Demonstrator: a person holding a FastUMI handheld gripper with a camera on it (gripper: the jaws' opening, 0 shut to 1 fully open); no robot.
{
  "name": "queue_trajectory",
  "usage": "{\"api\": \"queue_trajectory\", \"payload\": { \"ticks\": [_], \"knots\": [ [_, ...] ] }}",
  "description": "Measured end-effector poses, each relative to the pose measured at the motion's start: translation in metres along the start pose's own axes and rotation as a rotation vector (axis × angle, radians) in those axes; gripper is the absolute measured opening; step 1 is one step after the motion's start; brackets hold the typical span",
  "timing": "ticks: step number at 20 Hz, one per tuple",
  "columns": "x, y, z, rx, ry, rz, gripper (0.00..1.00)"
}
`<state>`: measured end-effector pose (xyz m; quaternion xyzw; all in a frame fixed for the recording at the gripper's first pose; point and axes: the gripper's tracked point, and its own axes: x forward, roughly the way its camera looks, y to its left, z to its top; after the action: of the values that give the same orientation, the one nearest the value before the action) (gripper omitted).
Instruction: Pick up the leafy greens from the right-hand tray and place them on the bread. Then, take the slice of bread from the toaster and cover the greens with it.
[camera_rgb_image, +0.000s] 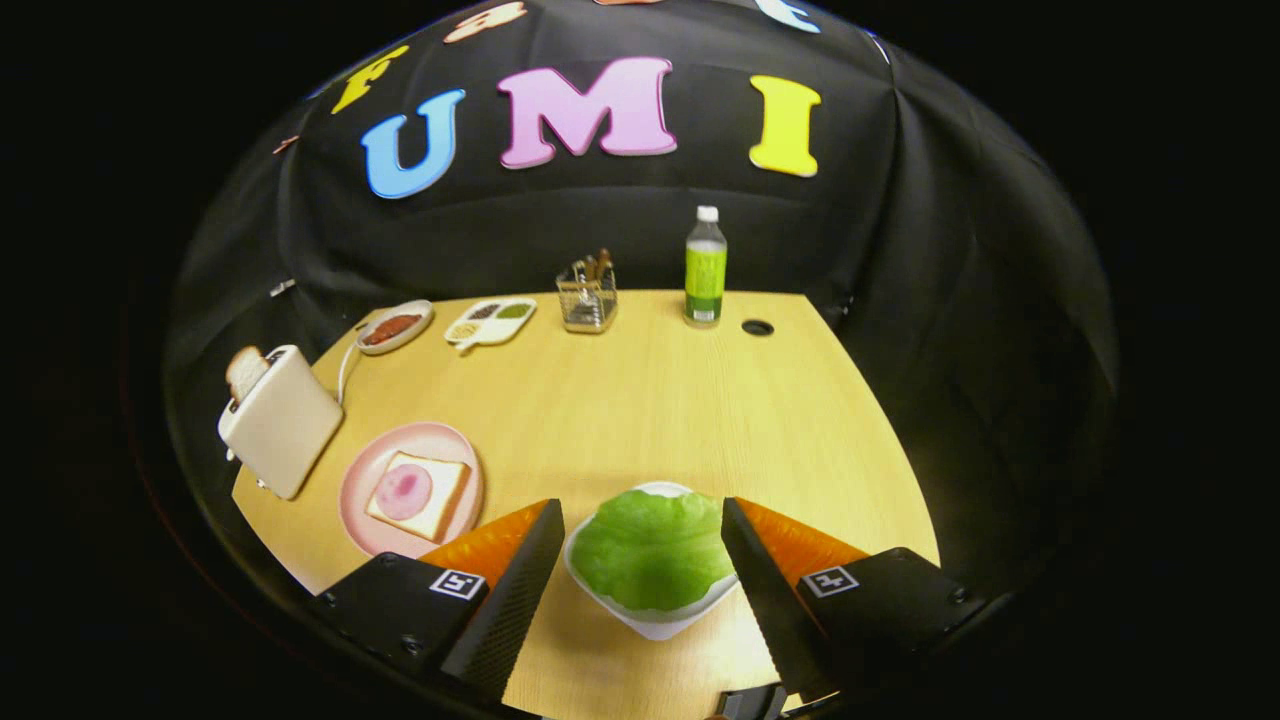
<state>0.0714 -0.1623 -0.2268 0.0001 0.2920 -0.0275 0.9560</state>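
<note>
Looking along the hand-held gripper (640, 545), its fingers stand wide apart, holding nothing. Between them sits the ruffled bright-green leafy greens (650, 548) in a shallow white tray (655, 625) on the wooden surface (640, 400). They look light, limp and easily torn; I'd pinch gently at a raised edge fold.

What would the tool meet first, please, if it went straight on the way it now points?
Most likely the lettuce in its white tray, which sits between the open fingers of the tool. Height above it is hard to judge.
</note>
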Motion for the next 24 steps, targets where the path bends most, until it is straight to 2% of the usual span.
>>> {"api": "queue_trajectory", "payload": {
  "ticks": [7, 15, 16, 19, 20, 24],
  "knots": [
    [0.056, -0.014, -0.05, 0.13, 0.138, -0.081, 0.97],
    [0.07, -0.02, -0.074, 0.106, 0.192, -0.145, 0.92],
    [0.071, -0.021, -0.072, 0.084, 0.181, -0.148, 0.87],
    [0.072, -0.012, -0.073, 0.03, 0.156, -0.116, 0.8],
    [0.07, -0.008, -0.073, 0.021, 0.155, -0.101, 0.64],
    [0.072, -0.008, -0.072, 0.027, 0.15, -0.098, 0.31]
  ]
}}
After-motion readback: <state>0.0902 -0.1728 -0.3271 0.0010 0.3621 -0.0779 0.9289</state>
